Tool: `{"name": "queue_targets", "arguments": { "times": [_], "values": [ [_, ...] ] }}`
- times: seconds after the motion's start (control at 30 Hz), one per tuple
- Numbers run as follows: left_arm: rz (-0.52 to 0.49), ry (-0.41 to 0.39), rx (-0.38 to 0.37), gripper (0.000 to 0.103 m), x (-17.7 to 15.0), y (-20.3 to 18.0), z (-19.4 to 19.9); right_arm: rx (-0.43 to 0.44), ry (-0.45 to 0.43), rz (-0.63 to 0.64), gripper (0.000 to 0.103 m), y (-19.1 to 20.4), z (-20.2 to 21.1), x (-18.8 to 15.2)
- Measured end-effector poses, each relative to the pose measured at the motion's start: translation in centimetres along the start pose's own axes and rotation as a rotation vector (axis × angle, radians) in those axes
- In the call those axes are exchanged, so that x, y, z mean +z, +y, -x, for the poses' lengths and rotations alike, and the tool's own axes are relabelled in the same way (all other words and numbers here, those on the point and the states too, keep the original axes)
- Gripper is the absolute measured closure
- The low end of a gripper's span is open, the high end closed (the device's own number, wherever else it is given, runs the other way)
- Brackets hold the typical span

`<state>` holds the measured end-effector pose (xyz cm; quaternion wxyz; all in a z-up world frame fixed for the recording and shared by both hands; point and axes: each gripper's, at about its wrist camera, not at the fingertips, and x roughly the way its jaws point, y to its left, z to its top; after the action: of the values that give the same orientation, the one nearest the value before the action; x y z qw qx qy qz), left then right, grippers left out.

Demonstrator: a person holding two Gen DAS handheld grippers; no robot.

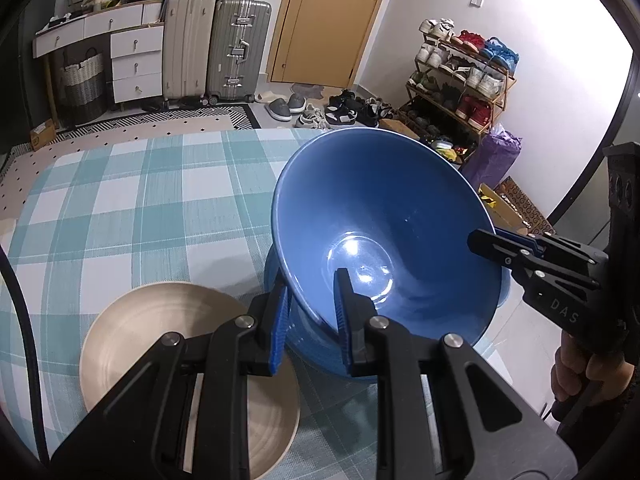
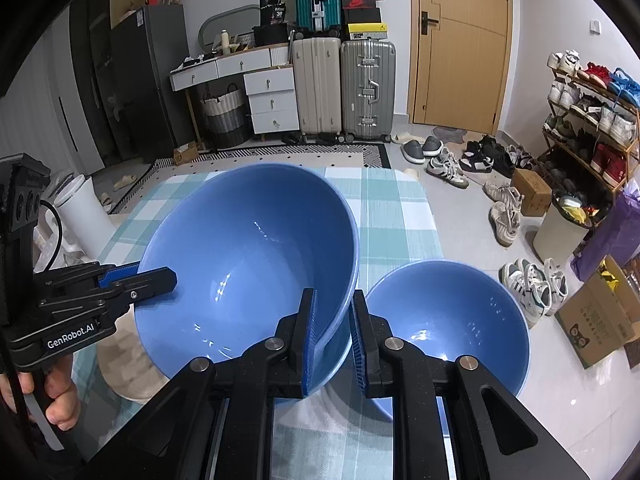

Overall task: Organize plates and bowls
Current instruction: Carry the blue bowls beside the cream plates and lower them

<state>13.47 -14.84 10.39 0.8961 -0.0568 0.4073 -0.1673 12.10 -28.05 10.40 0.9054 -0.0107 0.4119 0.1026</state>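
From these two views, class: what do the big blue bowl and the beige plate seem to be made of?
Big blue bowl: probably glazed ceramic, since sharp glossy highlights sit in its base. Beige plate: perhaps matte stoneware or plastic, showing faint rings and no shine, so the material stays uncertain.

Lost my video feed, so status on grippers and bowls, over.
Left gripper and right gripper both shut on large blue ceramic bowl rim. Smaller blue bowl beside it, beige plate on checked cloth. Nothing blocking.
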Motion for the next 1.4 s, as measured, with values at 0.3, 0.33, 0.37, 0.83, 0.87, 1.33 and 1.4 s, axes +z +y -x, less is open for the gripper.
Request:
{"name": "queue_targets", "arguments": {
  "times": [0.3, 0.33, 0.37, 0.83, 0.87, 1.33, 1.4],
  "values": [
    [-0.012, 0.019, 0.015, 0.086, -1.0, 0.7, -2.0, 0.002, 0.031, -0.004, 0.086, -0.1, -1.4, -1.0],
    [-0.009, 0.025, 0.013, 0.086, -1.1, 0.9, -2.3, 0.002, 0.037, -0.004, 0.086, -0.1, -1.7, -1.1],
    [-0.006, 0.028, 0.012, 0.086, -1.2, 1.1, -2.6, 0.001, 0.04, -0.003, 0.086, -0.1, -1.9, -1.1],
    [-0.007, 0.059, 0.032, 0.086, -1.9, 3.3, -5.7, -0.005, 0.082, -0.001, 0.086, 0.3, -4.0, -1.4],
    [-0.01, 0.06, 0.036, 0.086, -2.0, 3.3, -5.9, -0.007, 0.084, 0.001, 0.086, 0.4, -4.2, -1.5],
    [-0.043, 0.071, 0.071, 0.085, -2.4, 3.4, -7.2, -0.024, 0.11, 0.016, 0.083, 0.9, -5.2, -2.1],
    [-0.048, 0.07, 0.077, 0.085, -2.5, 3.5, -7.1, -0.023, 0.111, 0.016, 0.083, 0.9, -5.0, -2.2]
  ]
}}
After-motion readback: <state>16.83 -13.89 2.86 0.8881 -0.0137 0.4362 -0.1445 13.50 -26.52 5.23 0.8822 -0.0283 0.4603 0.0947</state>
